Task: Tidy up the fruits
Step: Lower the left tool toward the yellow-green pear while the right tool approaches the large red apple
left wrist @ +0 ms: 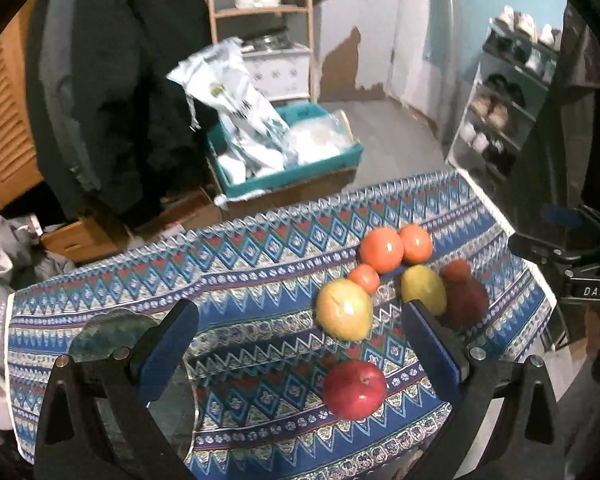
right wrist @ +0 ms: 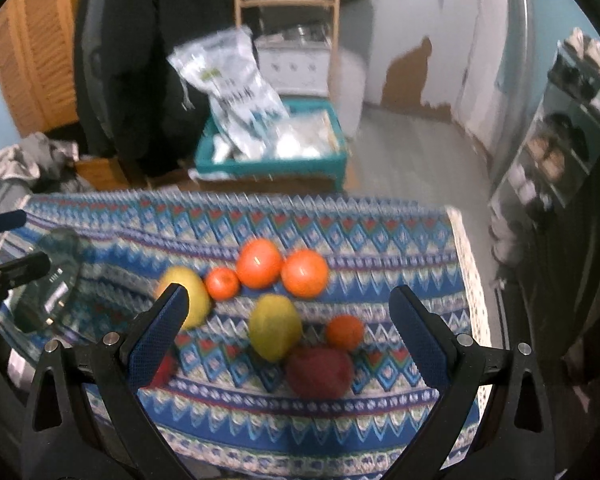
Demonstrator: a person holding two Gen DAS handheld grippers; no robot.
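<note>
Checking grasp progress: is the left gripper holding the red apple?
No. The red apple lies on the cloth between the left gripper's open fingers, untouched.

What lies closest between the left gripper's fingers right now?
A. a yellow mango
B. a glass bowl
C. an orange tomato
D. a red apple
D: in the left wrist view the red apple lies on the patterned cloth between the open left gripper fingers, untouched.

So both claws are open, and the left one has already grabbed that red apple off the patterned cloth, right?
Not quite. In the left wrist view the left claw is open, but the red apple lies on the patterned cloth between its fingers, ungripped. The right claw is open, as you said.
</note>
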